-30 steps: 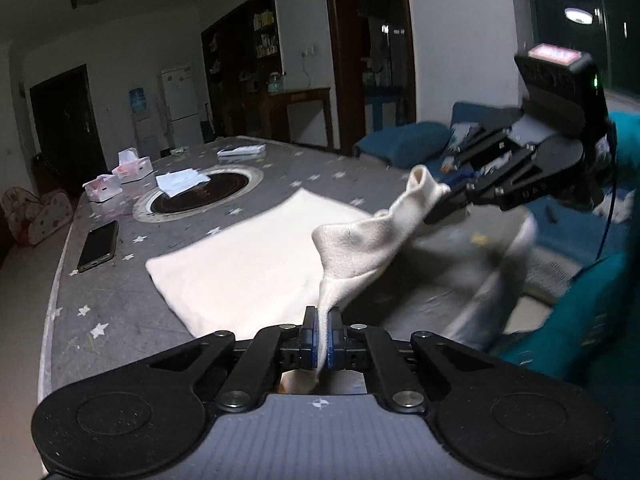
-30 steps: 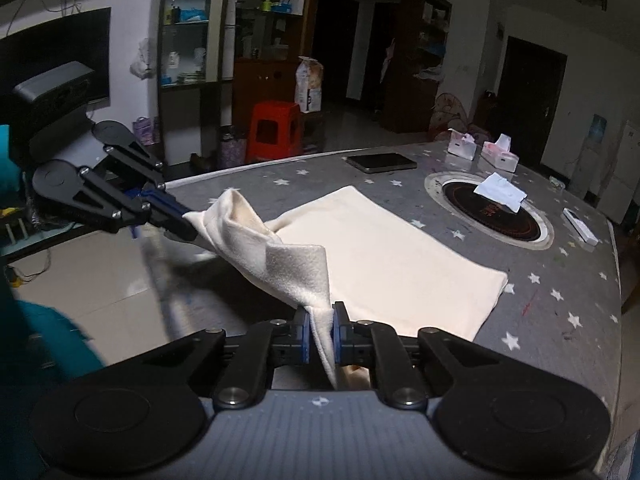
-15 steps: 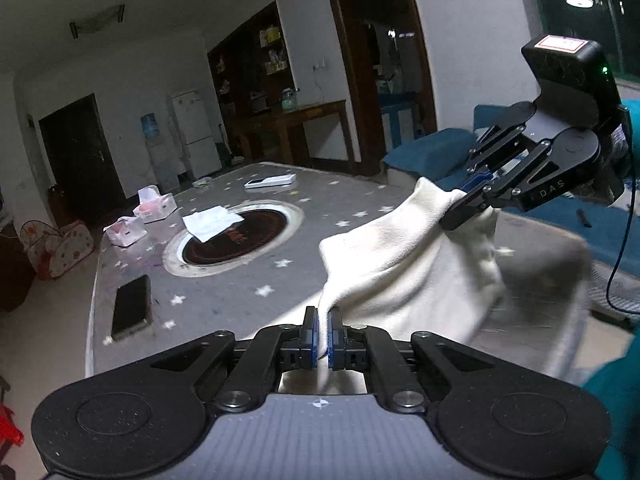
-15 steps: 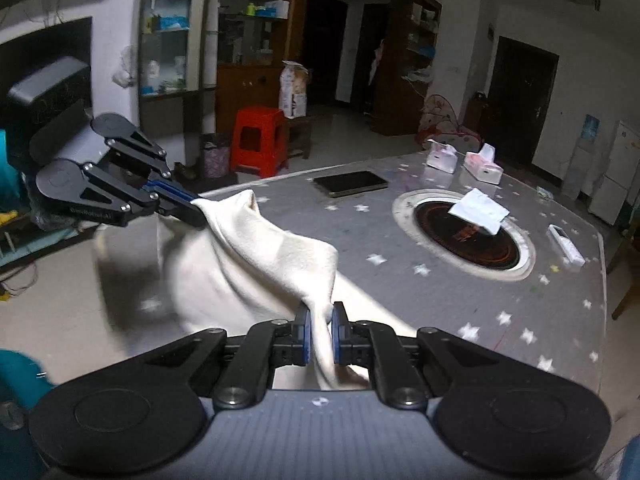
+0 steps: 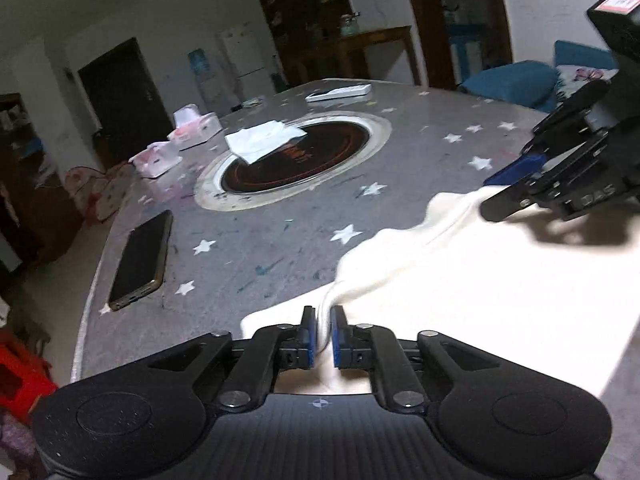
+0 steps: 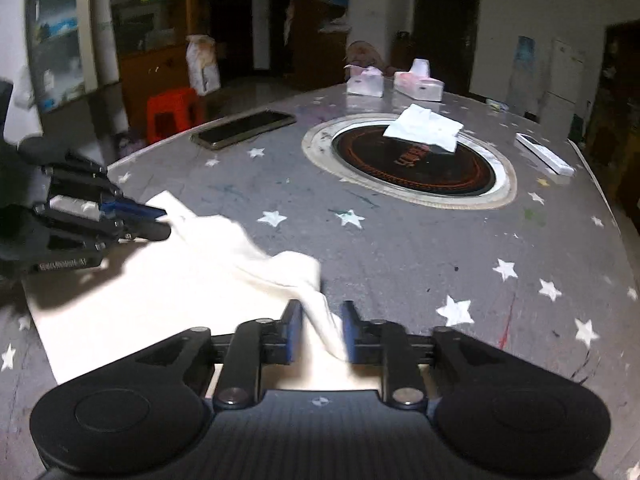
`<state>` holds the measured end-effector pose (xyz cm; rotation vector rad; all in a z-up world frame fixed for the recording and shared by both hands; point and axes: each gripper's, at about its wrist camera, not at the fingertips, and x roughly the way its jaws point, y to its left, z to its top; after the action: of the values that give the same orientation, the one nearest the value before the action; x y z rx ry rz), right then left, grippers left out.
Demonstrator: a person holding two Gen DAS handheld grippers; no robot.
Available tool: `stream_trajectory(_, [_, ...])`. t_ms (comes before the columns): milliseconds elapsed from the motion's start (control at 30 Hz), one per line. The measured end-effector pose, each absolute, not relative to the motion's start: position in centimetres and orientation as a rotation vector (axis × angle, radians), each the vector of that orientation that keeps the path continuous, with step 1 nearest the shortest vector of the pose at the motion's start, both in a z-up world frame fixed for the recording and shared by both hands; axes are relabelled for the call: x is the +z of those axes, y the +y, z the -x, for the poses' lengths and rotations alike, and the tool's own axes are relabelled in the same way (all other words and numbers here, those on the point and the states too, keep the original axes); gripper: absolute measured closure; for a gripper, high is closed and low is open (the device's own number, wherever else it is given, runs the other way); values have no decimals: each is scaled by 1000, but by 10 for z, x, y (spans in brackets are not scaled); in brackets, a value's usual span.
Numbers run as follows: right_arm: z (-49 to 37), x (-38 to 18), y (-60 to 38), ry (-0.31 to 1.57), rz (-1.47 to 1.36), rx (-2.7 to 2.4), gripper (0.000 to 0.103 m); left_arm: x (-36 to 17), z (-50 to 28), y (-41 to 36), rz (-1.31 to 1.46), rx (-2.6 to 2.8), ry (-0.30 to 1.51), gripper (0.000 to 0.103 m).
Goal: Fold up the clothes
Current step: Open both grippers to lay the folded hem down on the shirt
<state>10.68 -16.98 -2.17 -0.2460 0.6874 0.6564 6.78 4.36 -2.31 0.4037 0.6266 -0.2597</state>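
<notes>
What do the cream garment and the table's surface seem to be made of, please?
Cream garment: soft matte cloth, perhaps knit cotton; it drapes and creases limply between the tools.
Table's surface: hard and smooth, slightly glossy, possibly stone or laminate; grey with white printed stars, and it shows faint reflections.

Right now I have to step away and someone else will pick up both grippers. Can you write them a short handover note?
Left gripper: fingers a little apart, a fold of the cream cloth between them; whether it grips is unclear.
Right gripper: fingers open, cloth corner loose between them.
The cloth lies on the starry grey table, near edge, folded over itself, top edge rumpled. Phone, tissue boxes, paper napkin on the round hob, and remote sit farther back.
Done: one fold laid down.
Left: let go, smooth the rumpled edge, fold again.
</notes>
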Motion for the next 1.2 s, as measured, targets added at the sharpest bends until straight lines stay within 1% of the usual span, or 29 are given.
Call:
stream_trajectory(133, [-101, -8, -181, 651, 222, 623, 78, -10, -66, 48, -366, -209, 614, 85])
stream_trajectory(167, [-99, -4, -183, 639, 215, 625, 78, -5, -64, 48, -341, -216, 603, 87])
stream_trajectory(300, [-91, 7, -172, 627, 188, 681, 79, 9, -61, 36, -235, -306, 611, 90])
stream_trajectory(433, [-96, -1, -152, 654, 177, 705, 86, 4, -71, 18, -212, -349, 642, 91])
stream_trajectory(500, [-102, -7, -147, 670, 159, 694, 87, -1, -78, 17, -193, -341, 659, 91])
stream_trajectory(667, [-109, -23, -142, 695, 178, 640, 88, -10, -90, 15, -150, -320, 686, 91])
stream_trajectory(900, [-97, -18, -147, 679, 195, 632, 88, -13, -91, 16, -140, -308, 681, 90])
stream_trajectory(1100, [-78, -11, -170, 671, 171, 620, 88, -14, -91, 15, -143, -305, 674, 90])
stream_trajectory(1200, [-75, -16, -180, 691, 173, 591, 88, -14, -92, 14, -139, -304, 674, 90])
